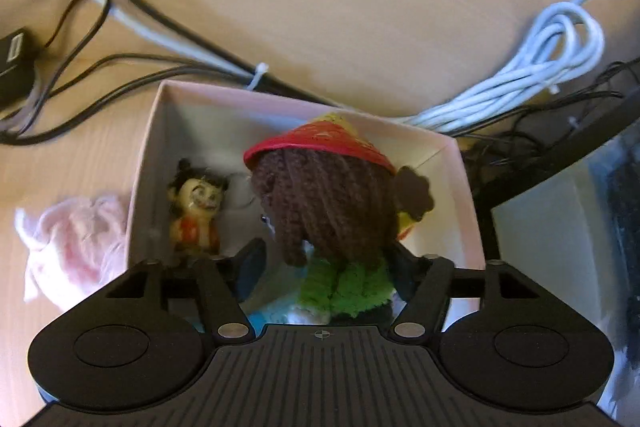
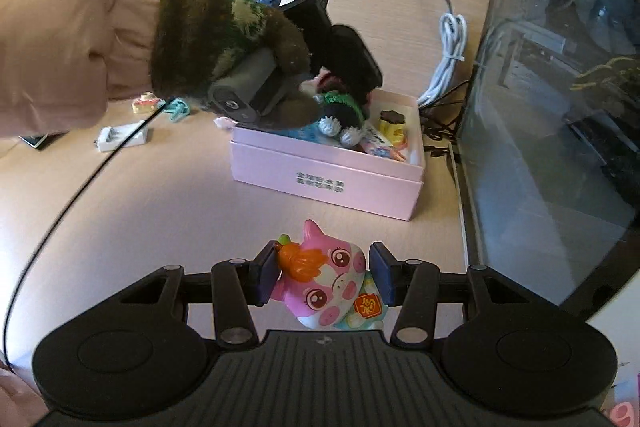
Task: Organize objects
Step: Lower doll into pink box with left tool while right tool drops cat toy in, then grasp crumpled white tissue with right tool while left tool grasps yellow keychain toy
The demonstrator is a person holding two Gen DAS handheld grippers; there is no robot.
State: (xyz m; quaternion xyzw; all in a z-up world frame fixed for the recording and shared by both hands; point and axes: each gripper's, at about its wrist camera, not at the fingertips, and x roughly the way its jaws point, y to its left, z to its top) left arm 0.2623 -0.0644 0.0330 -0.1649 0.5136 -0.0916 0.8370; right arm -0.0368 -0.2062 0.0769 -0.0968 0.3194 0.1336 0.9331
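Observation:
In the left wrist view my left gripper [image 1: 326, 267] is over the pink box [image 1: 156, 131], with a knitted doll [image 1: 328, 199] with brown hair, red hat and green collar between its fingers. The left finger stands apart from the doll. A small ceramic figurine [image 1: 196, 211] stands inside the box at the left. In the right wrist view my right gripper [image 2: 324, 275] is shut on a pink pig toy [image 2: 328, 279] above the table, in front of the pink box [image 2: 320, 179]. The left gripper [image 2: 336, 95] and doll [image 2: 340, 115] show over the box there.
Cables [image 1: 120, 27] and a white coiled cord [image 1: 540, 67] lie behind the box. A pink cloth [image 1: 76, 243] lies left of it. Small items [image 2: 124, 137] sit on the table at the left. A glass tank [image 2: 560, 107] stands at the right.

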